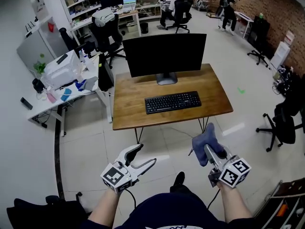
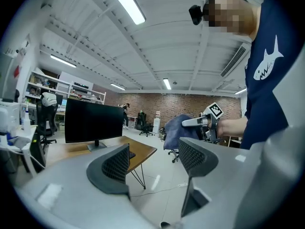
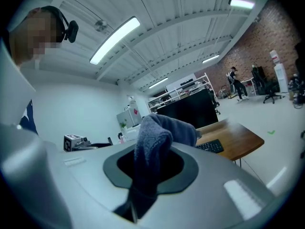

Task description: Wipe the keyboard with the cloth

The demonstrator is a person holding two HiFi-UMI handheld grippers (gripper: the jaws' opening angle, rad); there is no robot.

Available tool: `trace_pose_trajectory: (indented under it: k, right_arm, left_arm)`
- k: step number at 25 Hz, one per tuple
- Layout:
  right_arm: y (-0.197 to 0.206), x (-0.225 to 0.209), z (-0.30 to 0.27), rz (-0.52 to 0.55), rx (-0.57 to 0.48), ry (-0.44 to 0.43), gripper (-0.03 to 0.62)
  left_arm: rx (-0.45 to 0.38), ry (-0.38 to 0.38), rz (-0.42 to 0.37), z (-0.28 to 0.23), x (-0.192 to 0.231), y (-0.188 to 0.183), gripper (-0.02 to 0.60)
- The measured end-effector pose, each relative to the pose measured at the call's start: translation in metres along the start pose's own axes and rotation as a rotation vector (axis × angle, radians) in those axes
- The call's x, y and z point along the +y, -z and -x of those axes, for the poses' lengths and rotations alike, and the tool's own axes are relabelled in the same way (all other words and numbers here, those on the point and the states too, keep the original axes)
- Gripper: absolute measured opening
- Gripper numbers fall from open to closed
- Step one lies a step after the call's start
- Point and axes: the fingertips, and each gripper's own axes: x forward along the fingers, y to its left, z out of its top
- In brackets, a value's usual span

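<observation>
A black keyboard (image 1: 173, 101) lies on a wooden desk (image 1: 128, 113), in front of a dark monitor (image 1: 164, 54). My right gripper (image 1: 209, 148) is shut on a blue-grey cloth (image 1: 206, 140), held up over the floor well short of the desk's front edge. In the right gripper view the cloth (image 3: 155, 144) bunches between the jaws and the keyboard (image 3: 210, 147) shows beyond. My left gripper (image 1: 144, 156) is open and empty, low at the left, also short of the desk. The left gripper view shows the cloth (image 2: 178, 130) in the other gripper and the monitor (image 2: 93, 120).
A cluttered white table (image 1: 40, 104) stands left of the desk. Office chairs (image 1: 281, 123) sit at the right and behind the monitor (image 1: 107, 30). People work at far desks (image 1: 178, 8). Tiled floor lies between me and the desk.
</observation>
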Motion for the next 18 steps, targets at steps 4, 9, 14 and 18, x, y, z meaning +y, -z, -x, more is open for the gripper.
trace_pose_trajectory:
  k: [4, 9, 14, 18]
  right_arm:
    - [-0.018, -0.045, -0.035, 0.019, 0.007, -0.022, 0.064]
    - [-0.027, -0.103, -0.067, 0.073, 0.059, -0.024, 0.064]
    - [-0.026, -0.156, -0.092, 0.082, 0.086, 0.014, 0.064]
    - [-0.026, -0.187, -0.112, 0.085, 0.108, 0.042, 0.064]
  left_arm:
    - [0.011, -0.042, -0.003, -0.043, 0.034, -0.005, 0.314]
    - [0.011, -0.095, 0.000, -0.087, 0.067, -0.010, 0.314]
    - [0.051, -0.130, 0.006, -0.113, 0.094, 0.002, 0.314]
    - [0.079, -0.138, 0.022, -0.130, 0.114, 0.012, 0.314]
